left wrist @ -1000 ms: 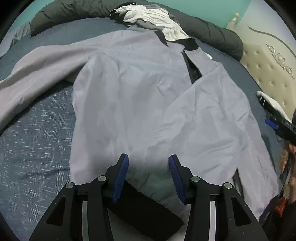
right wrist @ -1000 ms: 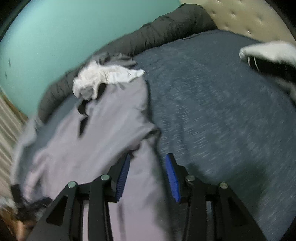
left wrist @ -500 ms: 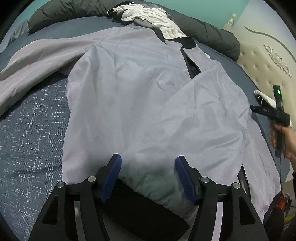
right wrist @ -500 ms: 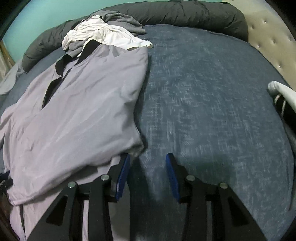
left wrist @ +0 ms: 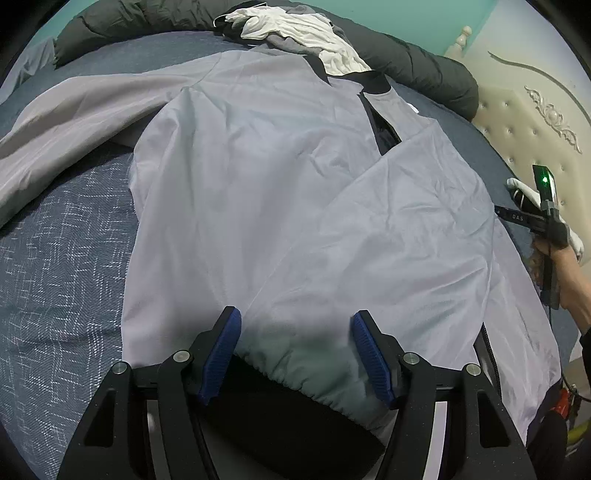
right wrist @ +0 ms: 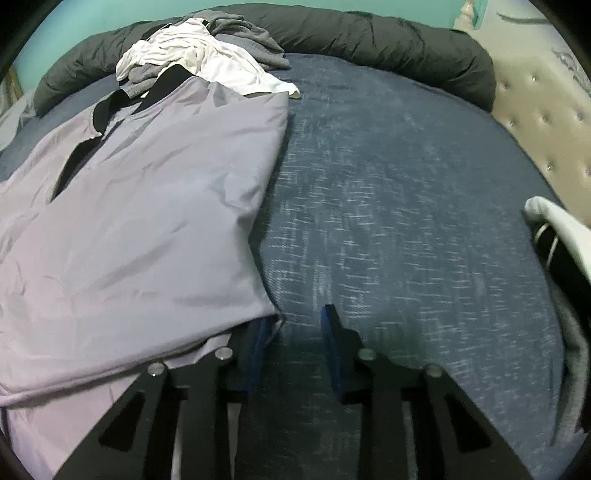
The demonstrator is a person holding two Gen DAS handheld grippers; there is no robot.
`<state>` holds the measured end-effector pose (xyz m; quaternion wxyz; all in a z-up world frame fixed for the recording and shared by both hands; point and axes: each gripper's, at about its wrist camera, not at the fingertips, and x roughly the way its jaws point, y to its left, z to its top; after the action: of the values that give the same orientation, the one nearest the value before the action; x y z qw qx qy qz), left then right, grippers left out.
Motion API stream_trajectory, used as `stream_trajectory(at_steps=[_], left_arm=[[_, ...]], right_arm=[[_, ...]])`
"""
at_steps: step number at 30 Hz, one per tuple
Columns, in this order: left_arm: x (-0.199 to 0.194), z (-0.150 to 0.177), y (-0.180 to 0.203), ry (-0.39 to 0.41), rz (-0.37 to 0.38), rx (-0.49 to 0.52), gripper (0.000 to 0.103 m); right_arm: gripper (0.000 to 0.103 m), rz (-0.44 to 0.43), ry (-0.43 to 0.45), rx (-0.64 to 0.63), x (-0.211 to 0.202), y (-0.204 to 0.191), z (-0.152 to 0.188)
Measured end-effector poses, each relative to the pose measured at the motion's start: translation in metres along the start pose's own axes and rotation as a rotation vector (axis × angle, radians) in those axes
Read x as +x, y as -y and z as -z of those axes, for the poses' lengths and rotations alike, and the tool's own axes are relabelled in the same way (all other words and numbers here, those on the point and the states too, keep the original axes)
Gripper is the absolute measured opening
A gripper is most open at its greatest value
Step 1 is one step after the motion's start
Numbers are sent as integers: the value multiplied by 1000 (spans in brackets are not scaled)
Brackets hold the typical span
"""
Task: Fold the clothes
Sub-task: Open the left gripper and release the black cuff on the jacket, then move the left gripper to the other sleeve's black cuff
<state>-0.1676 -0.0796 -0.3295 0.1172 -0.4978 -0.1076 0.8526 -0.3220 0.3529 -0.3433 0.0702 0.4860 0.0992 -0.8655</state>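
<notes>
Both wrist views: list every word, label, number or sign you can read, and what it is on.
"D.A.S": small white letters on the black bar of the right hand-held gripper, seen in the left wrist view; the reading is uncertain.
Grey jacket: no readable text.
Right wrist view: none.

A: Surface?
B: A bed (right wrist: 388, 206) with a dark blue cover flecked in white, filling most of both views.

A: Far edge?
B: A long dark grey rolled duvet (right wrist: 369, 33) lies curved along it, touching the cover.

A: Walls?
B: A teal wall (right wrist: 74, 22) behind the roll.

A: Headboard?
B: A cream tufted headboard (left wrist: 517, 140) with buttons and a carved scroll ornament, and a turned finial on its post, on the right side.

A: Light?
B: Dim, even; a shadow falls on the cover nearest the cameras.
</notes>
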Motion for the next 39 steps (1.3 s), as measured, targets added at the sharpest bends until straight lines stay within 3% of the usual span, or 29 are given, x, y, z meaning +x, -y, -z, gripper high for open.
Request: stream_trajectory(at_steps=[7, 11, 14, 17, 19, 21, 25, 29, 33, 39], left_arm=[[3, -2, -2, -7, 11, -10, 68], [4, -2, -1, -8, 9, -10, 68], [4, -2, -1, -9, 4, -5, 69], [4, -2, 0, -9, 2, -5, 69], [4, -3, -1, -9, 5, -7, 69], [4, -2, -2, -8, 10, -10, 69], [4, -1, -5, -9, 28, -16, 69], [4, -2, -6, -14, 43, -19, 73], [3, -1, 1, -20, 45, 7, 85], [-7, -2, 0, -15, 58, -11, 87]], right_arm=[[24, -3, -24, -13, 0, 1, -1], [25, -33, -8, 78, -22, 21, 0], [25, -115, 67, 127, -46, 20, -7], [25, -227, 103, 109, -56, -8, -21], [22, -269, 71, 68, -46, -29, -24], [13, -271, 24, 49, -29, -43, -23], [7, -266, -31, 131, -7, -39, -10], [7, -273, 42, 198, -32, -41, -3], [7, -347, 147, 251, -72, -62, 5], [10, -499, 206, 256, -115, -115, 34]])
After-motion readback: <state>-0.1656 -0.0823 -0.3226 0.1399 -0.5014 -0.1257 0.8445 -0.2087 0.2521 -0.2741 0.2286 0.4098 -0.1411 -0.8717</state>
